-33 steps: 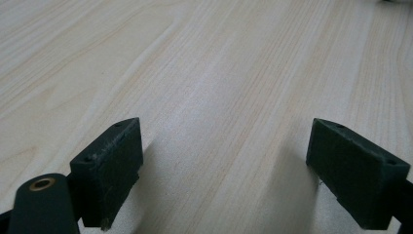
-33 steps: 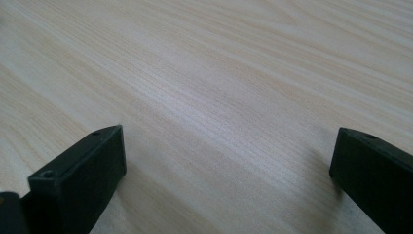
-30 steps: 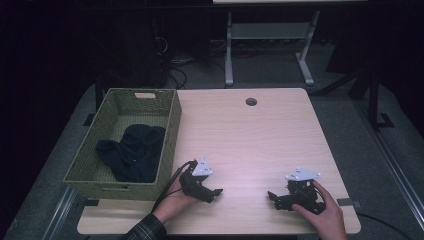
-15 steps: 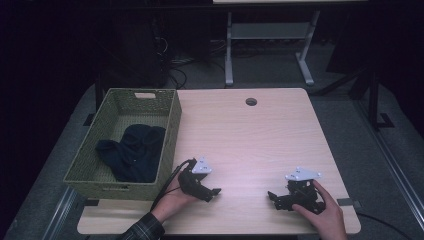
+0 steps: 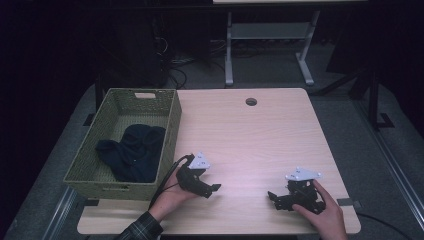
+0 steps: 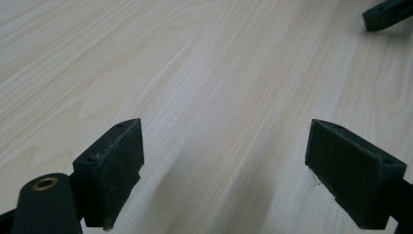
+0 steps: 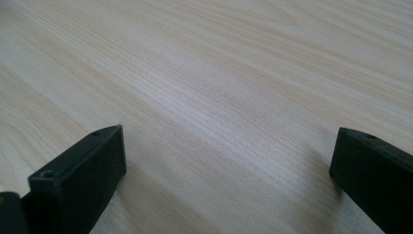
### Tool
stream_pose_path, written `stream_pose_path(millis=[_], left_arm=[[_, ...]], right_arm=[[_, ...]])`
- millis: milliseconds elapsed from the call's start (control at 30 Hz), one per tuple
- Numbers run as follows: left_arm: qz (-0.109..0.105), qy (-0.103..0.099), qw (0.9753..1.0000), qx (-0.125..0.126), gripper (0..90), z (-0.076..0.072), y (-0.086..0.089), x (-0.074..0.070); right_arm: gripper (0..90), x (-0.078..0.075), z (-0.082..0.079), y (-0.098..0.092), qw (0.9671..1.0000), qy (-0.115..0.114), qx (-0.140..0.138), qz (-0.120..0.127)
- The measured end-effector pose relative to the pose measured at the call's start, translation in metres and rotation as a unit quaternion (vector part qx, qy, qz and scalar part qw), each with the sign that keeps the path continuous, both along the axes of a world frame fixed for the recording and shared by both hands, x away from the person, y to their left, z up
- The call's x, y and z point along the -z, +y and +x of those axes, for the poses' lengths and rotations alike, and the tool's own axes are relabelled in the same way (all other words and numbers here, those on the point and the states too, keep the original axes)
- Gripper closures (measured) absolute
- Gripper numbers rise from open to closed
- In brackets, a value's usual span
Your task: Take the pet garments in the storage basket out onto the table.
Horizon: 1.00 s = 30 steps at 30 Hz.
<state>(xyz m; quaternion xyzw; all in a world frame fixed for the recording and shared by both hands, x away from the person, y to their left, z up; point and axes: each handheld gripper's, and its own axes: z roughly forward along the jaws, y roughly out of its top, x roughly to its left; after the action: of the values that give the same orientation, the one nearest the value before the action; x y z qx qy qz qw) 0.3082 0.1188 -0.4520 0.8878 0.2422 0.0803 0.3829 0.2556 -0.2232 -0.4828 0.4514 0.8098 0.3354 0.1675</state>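
Left tool point(image 5: 212, 189) lay low on the pale wooden counter point(image 5: 250, 135), jaws wide and empty, right tool point(image 5: 274, 198) likewise, green wicker basket point(image 5: 172, 120) beside, dark room beyond.

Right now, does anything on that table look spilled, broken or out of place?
Nothing stands out. The dark cloth lies bunched inside the green woven basket, which sits straight at the left edge of the wooden table. The left gripper and right gripper rest low over bare wood, jaws open, holding nothing.
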Motion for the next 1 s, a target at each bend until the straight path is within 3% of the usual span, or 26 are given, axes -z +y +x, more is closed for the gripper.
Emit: stream_pose_path(millis=[500, 1000], left_arm=[[-0.004, -0.004, 1.0000, 0.000, 13.7, 0.001, 0.000, -0.009], [-0.014, 0.005, 0.9999, -0.007, 13.7, 0.002, 0.001, -0.015]], right_arm=[[0.0, 0.000, 0.000, 0.000, 1.0000, 0.000, 0.000, 0.000], [0.0, 0.000, 0.000, 0.000, 1.0000, 0.000, 0.000, 0.000]])
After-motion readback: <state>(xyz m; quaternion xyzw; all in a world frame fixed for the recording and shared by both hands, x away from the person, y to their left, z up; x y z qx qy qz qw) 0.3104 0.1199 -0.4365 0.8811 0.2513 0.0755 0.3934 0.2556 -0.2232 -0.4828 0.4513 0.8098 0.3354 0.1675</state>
